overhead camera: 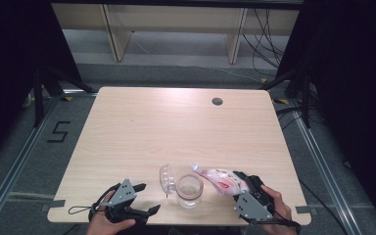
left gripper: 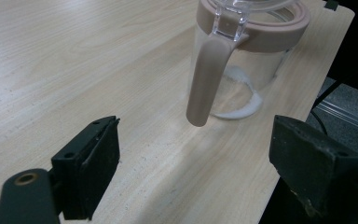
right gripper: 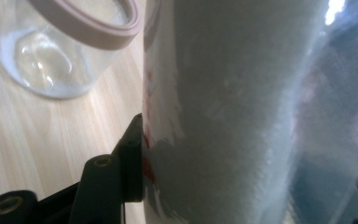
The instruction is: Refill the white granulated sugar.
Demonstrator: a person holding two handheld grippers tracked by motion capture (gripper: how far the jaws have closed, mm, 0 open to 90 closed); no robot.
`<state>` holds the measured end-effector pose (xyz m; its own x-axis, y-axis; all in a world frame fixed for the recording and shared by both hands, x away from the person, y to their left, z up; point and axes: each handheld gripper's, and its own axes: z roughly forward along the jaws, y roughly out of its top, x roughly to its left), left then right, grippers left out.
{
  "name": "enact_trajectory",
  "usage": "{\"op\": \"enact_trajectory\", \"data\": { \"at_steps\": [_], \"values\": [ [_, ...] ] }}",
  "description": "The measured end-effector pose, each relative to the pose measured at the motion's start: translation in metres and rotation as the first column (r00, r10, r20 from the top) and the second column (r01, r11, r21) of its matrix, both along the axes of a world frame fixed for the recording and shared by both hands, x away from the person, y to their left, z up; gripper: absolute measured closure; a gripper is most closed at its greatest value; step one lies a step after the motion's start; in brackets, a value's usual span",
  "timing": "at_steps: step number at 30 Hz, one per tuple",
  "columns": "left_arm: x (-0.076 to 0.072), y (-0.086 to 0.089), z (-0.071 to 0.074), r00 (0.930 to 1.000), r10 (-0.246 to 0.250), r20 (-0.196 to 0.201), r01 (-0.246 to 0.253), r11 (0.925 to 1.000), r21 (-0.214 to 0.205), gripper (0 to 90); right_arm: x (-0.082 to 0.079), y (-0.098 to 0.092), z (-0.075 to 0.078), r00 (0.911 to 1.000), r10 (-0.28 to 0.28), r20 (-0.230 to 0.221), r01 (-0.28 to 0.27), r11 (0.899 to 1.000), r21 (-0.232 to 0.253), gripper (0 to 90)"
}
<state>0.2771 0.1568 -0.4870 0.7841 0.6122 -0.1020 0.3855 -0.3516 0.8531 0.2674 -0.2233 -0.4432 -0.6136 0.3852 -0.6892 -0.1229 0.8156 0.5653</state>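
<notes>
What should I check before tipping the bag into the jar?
1. Clear glass jar with pink rim stands upright on the wooden table: ok.
2. Jar's clear hinged lid is swung open to the side: ok.
3. Right claw grips the white plastic bag with red print: ok.
4. Bag's mouth is over the jar opening: not ok, it sits beside the jar.
5. Left claw steadies the jar: not ok, its jaws stand open, apart from the jar.
6. Bag already cut open: cannot tell.
</notes>
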Motion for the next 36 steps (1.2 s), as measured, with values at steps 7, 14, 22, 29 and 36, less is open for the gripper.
{"op": "enact_trajectory", "data": {
  "at_steps": [7, 14, 22, 29, 36],
  "values": [
    [0.001, 0.000, -0.001, 1.0000, 0.002, 0.001, -0.002, 1.0000, -0.002, 16.0, -0.004, 0.001, 0.004, 0.9971, -0.015, 0.075, 0.023, 0.994, -0.108, 48.3],
    [0.001, 0.000, -0.001, 1.0000, 0.006, -0.001, -0.006, 1.0000, 0.007, 16.0, -0.004, 0.006, 0.006, 0.9894, 0.042, 0.139, -0.008, 0.972, -0.235, 48.3],
    [0.000, 0.000, -0.001, 1.0000, 0.007, -0.006, -0.007, 1.0000, -0.002, 16.0, -0.008, 0.013, 0.005, 0.9839, 0.058, 0.169, 0.000, 0.945, -0.326, 48.5],
    [0.001, -0.001, -0.002, 0.9999, 0.011, -0.009, -0.011, 0.9999, -0.007, 16.0, -0.011, 0.015, 0.000, 0.9814, 0.046, 0.186, 0.023, 0.935, -0.354, 48.6],
    [0.001, 0.000, -0.001, 0.9999, 0.002, -0.010, -0.002, 1.0000, 0.006, 16.0, -0.011, 0.020, 0.003, 0.9547, 0.133, 0.266, 0.007, 0.885, -0.465, 48.8]
  ]
}}
